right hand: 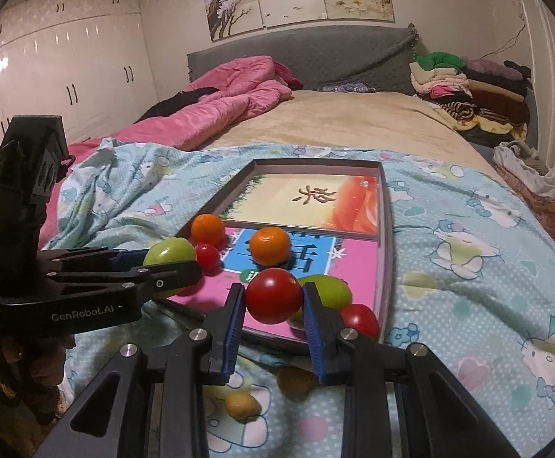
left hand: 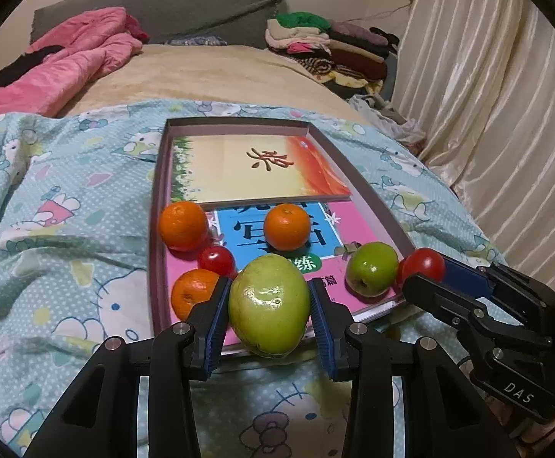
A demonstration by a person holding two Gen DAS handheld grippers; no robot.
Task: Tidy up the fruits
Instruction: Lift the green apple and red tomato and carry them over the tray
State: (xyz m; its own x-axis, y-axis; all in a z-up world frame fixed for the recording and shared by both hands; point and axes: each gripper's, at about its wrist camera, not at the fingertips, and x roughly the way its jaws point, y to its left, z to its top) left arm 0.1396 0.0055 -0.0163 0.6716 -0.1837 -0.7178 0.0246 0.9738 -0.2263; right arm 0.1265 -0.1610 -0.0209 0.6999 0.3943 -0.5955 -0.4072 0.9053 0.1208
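A shallow grey tray [left hand: 369,194] lined with books lies on the bed. My left gripper [left hand: 269,305] is shut on a large green fruit [left hand: 269,305] over the tray's near edge. My right gripper [right hand: 273,297] is shut on a red tomato [right hand: 273,295] above the tray's near end; it also shows in the left wrist view [left hand: 422,265]. In the tray lie three oranges [left hand: 183,225] [left hand: 287,226] [left hand: 191,294], a small red tomato [left hand: 217,260] and a small green fruit [left hand: 372,269]. Another red tomato [right hand: 359,320] sits at the tray's near right corner.
Two small yellowish fruits [right hand: 242,404] [right hand: 296,381] lie on the blue cartoon-print sheet [right hand: 468,267] under my right gripper. A pink quilt [right hand: 224,99] lies at the back left, folded clothes [right hand: 476,91] at the back right, white curtains [left hand: 487,76] on the right.
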